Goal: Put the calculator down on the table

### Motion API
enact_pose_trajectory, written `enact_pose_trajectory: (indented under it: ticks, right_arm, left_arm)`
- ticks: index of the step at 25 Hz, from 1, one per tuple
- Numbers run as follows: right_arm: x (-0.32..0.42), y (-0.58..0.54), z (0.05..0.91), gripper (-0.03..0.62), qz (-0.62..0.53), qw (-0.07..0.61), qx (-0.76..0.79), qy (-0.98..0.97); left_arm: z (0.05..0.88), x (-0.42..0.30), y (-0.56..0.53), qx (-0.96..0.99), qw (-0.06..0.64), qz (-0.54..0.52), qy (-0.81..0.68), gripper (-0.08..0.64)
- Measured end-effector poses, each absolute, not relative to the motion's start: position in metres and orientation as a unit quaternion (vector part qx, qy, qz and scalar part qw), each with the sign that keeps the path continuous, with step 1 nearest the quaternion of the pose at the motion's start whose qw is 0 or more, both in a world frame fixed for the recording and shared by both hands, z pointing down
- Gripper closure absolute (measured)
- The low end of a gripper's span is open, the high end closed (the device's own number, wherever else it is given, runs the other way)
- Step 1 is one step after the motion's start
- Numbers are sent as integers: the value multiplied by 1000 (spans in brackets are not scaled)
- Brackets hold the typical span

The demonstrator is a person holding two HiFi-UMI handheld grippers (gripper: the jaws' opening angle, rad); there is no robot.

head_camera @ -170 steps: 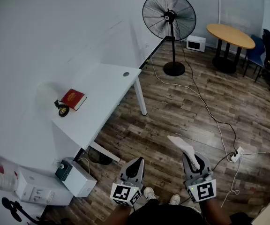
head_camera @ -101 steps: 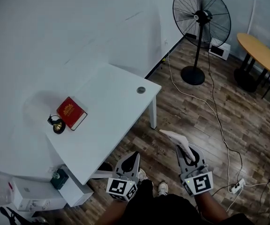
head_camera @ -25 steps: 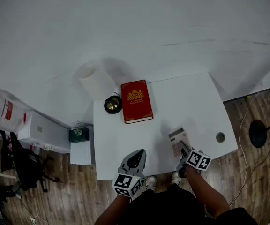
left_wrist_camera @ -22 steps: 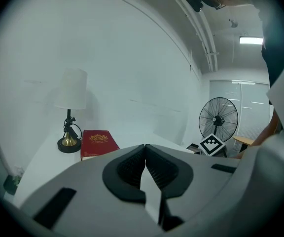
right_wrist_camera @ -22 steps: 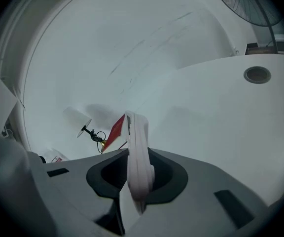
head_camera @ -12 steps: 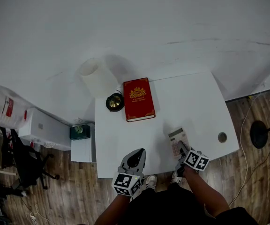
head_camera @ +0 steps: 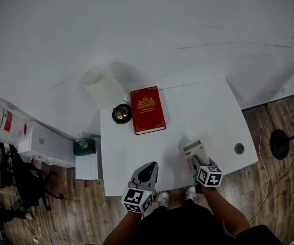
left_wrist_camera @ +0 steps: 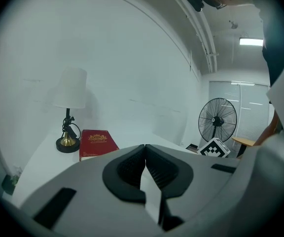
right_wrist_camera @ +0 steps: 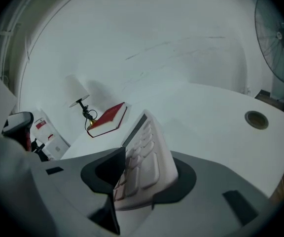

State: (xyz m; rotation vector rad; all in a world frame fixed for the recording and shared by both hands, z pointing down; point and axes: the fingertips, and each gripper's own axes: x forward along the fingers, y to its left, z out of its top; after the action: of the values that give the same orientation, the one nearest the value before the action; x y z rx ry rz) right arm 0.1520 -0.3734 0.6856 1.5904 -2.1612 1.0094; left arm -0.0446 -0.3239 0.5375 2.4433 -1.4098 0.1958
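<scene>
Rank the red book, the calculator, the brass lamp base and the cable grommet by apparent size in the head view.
Largest to smallest:
1. red book
2. calculator, near end covered
3. brass lamp base, close to the calculator's visible part
4. cable grommet

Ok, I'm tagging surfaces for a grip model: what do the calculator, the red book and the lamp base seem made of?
Calculator: pale matt plastic, going by its moulded raised keys.
Red book: hard cover, cloth or leatherette, I cannot tell which, with a gilt emblem.
Lamp base: shiny brass-coloured metal, probably, from its golden gleam.
</scene>
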Motion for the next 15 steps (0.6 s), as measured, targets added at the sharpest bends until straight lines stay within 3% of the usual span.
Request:
enact_pose_trajectory:
  ticks: [3,8,15]
  right_arm:
    - [156,-373,688,383,329,164,553,-748]
    - [167,-369,698,302,322,202,558,-738]
    - [175,-370,703,261,305,236,558,-735]
  left_arm:
    - [537,-43,-326,855,152,64,-491,540]
    - [539,-40,-326,858,150,61,-487,540]
    - [539,-38,-327,858,150,56,-488,540]
